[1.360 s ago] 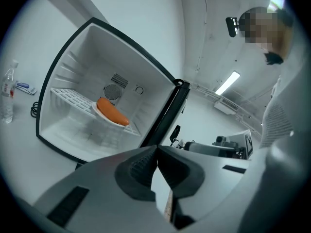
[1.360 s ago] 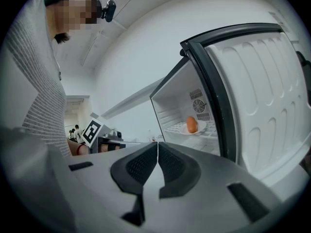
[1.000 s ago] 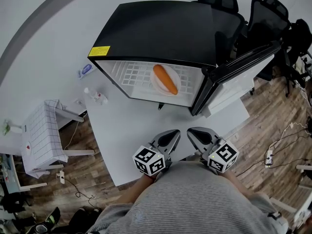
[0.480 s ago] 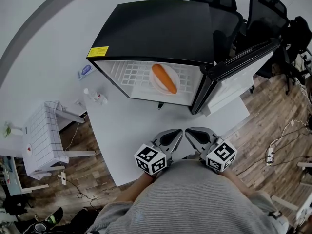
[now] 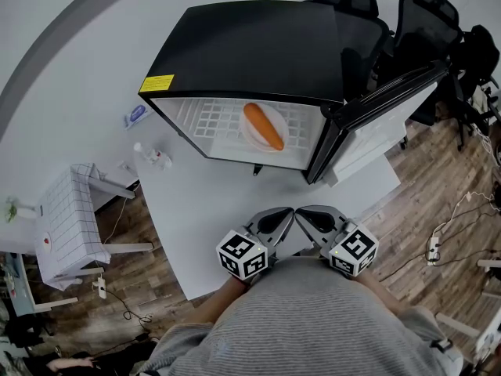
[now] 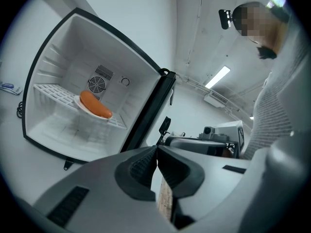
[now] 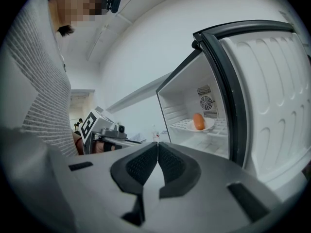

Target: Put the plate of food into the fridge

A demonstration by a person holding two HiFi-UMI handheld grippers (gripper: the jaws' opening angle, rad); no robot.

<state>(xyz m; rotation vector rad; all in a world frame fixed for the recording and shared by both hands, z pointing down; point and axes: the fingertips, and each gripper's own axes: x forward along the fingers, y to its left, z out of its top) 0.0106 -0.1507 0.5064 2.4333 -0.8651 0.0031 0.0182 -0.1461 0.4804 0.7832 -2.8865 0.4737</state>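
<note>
Head view: the fridge (image 5: pixel 250 53) stands on the white table (image 5: pixel 203 202) in the upper centre of the frame, its door (image 5: pixel 383 104) swung open toward the right. The plate (image 5: pixel 249 138) rests on the wire shelf (image 5: pixel 207 120) inside the compartment and carries an orange, elongated piece of food (image 5: pixel 264 126). At lower centre the left gripper (image 5: pixel 283 214) and the right gripper (image 5: pixel 305 213) lie side by side over the table's near edge, close to the person's grey sweater (image 5: pixel 305 319) and well apart from the fridge. Gripper views: each pair of jaws is pressed together at the tips with nothing between them; both point toward the open compartment, where the plate sits in front of the rear fan grille
</note>
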